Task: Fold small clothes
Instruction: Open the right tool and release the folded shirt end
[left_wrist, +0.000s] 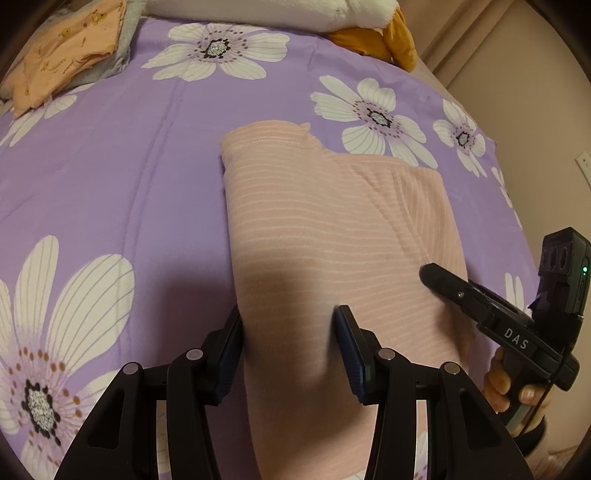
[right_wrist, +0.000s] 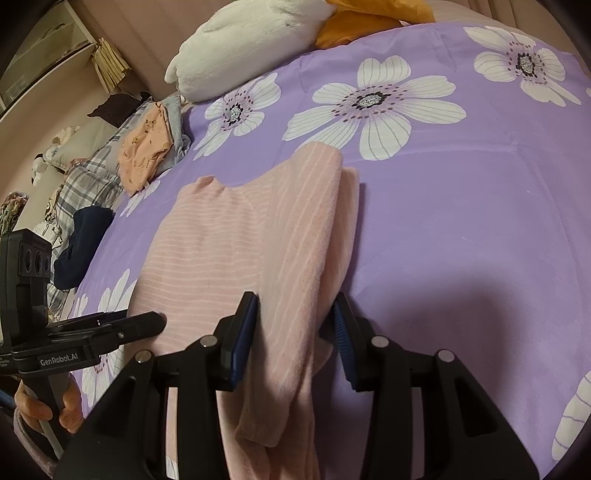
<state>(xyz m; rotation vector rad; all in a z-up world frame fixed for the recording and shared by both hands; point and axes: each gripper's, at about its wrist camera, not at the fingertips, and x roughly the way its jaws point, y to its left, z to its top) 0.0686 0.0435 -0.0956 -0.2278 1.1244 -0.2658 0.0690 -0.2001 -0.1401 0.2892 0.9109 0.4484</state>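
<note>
Pink striped garment, partly folded, is laid on purple floral bedspread. Left gripper is spread wide over its near left edge, nothing clamped; "GenRobot.AI" is read on its body in the right view. Right gripper is likewise parted around the folded sleeve; "DAS" is printed on it. Orange folded clothes are stacked far left.

Bare quilt right of the right fingers; folded clothes far ahead-left of left fingers.
</note>
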